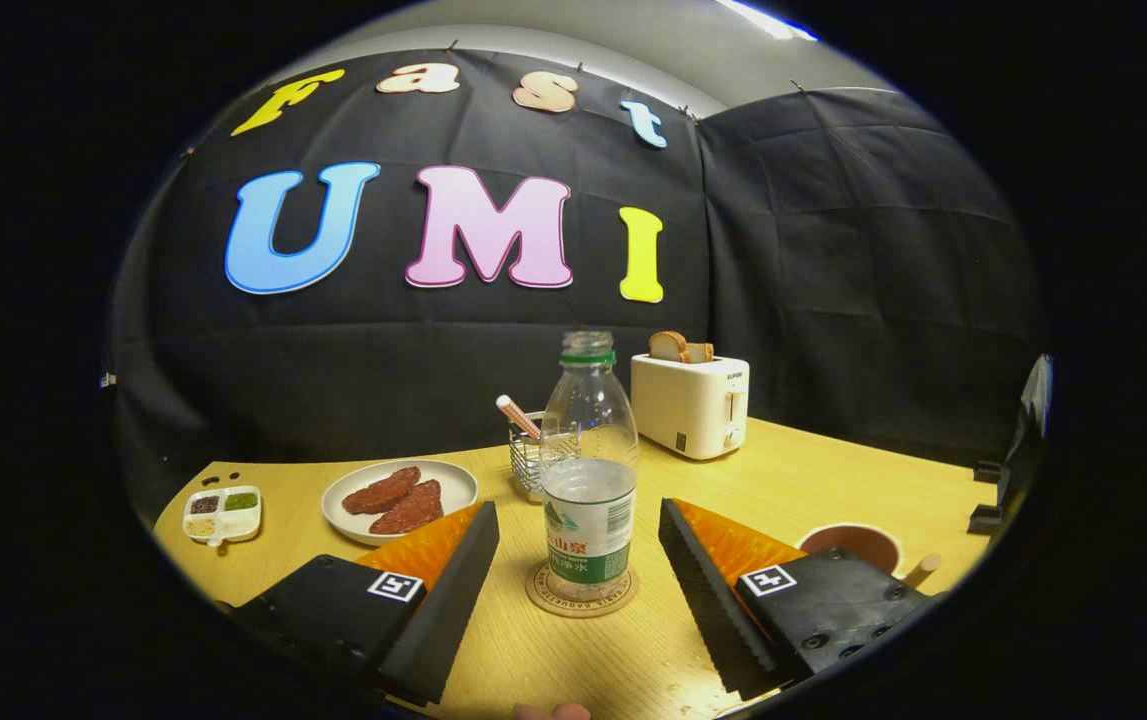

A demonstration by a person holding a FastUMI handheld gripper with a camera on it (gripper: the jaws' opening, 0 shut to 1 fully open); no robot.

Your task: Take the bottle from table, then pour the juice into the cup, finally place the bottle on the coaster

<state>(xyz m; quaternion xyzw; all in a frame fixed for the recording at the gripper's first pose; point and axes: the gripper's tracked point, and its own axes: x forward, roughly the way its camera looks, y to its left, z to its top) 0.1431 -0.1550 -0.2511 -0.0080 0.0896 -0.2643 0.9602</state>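
A clear plastic bottle (pixel 588 470) with a green neck ring, no cap and a green and white label stands upright on a round cork coaster (pixel 579 596). It is about half full of clear liquid. My gripper (pixel 578 520) is open, its two black and orange fingers (pixel 453 575) wide apart either side of the bottle and coaster, touching neither. A brown cup (pixel 853 545) sits just beyond the right finger, partly hidden by it.
A white plate (pixel 399 497) with brown patties lies behind the left finger, and a small sectioned dish (pixel 223 513) further left. A wire holder (pixel 530 455) stands behind the bottle. A white toaster (pixel 690 403) with bread sits at the back right on the wooden table (pixel 833 470).
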